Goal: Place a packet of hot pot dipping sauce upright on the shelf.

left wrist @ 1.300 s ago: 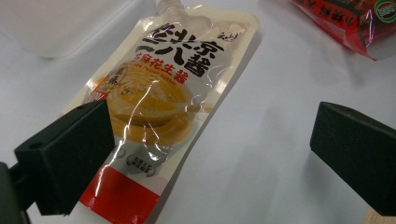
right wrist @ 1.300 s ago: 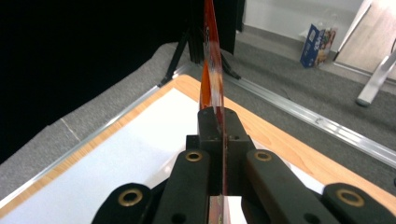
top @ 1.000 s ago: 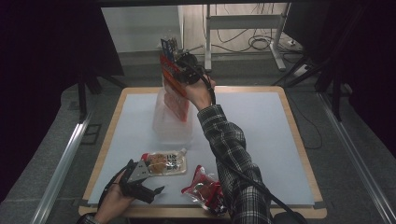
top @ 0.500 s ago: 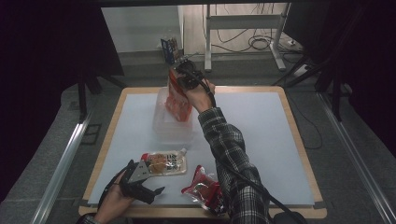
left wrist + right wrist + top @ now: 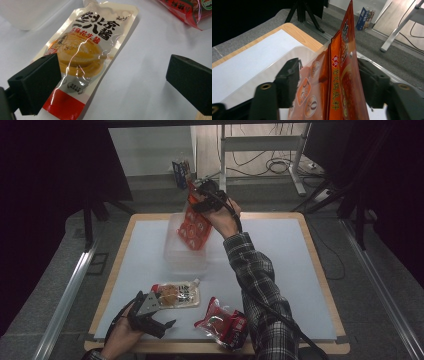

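My right gripper [image 5: 200, 200] is shut on the top of an orange-red packet [image 5: 194, 229] and holds it tilted, its lower end inside a clear plastic container [image 5: 182, 262] at the table's middle back. In the right gripper view the packet [image 5: 339, 82] stands edge-on between the two jaws, above the container's rim [image 5: 287, 56]. My left gripper [image 5: 164, 312] rests open at the front left. A cream sauce pouch [image 5: 85, 50] with a spout lies flat just beyond it, partly behind the left jaw. The left gripper [image 5: 112, 82] holds nothing.
A red snack packet [image 5: 222, 324] lies at the front middle, beside the right forearm, and its corner [image 5: 185, 10] shows in the left gripper view. The white mat [image 5: 280, 270] covers a wooden table [image 5: 320, 265]. A small box [image 5: 181, 170] stands on the floor behind.
The right gripper has brought the orange-red packet down from upright above the container, tilted, with its lower end now in it. The left gripper has stayed put.
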The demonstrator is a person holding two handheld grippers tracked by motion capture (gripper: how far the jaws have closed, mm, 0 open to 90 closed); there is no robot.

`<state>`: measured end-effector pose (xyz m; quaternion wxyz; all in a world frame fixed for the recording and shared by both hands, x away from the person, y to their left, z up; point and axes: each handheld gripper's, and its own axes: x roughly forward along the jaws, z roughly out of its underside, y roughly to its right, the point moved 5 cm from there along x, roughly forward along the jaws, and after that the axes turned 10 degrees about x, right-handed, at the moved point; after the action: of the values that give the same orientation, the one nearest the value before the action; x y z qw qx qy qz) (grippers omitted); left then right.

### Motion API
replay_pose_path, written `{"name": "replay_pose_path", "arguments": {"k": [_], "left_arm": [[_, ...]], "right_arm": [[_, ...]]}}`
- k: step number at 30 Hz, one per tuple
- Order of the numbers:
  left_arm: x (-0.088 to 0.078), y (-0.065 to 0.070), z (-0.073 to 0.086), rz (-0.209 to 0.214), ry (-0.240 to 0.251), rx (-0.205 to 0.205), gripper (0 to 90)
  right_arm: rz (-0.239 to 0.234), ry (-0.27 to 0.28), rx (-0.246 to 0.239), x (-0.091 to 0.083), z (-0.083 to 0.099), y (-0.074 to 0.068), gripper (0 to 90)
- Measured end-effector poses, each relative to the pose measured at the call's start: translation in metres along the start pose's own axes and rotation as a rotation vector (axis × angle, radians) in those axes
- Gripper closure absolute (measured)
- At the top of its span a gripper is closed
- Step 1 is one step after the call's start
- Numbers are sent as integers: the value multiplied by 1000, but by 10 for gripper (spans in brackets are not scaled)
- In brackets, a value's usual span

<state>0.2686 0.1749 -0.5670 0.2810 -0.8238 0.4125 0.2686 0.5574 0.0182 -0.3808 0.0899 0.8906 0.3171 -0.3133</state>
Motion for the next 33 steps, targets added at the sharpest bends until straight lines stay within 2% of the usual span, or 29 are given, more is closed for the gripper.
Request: {"name": "replay_pose_path", "arguments": {"k": [3, 11, 21, 33], "left_arm": [[0, 0, 0, -1, 0, -1, 0], [0, -1, 0, -2, 1, -5, 0], [0, 0, 0, -3, 0, -1, 0], [-2, -1, 0, -4, 13, -13, 0]], "right_arm": [[-6, -2, -4, -5, 2, 4, 263], [-34, -2, -18, -13, 10, 8, 130], [-88, -18, -3, -25, 24, 11, 59], [-105, -25, -20, -40, 40, 14, 12]]}}
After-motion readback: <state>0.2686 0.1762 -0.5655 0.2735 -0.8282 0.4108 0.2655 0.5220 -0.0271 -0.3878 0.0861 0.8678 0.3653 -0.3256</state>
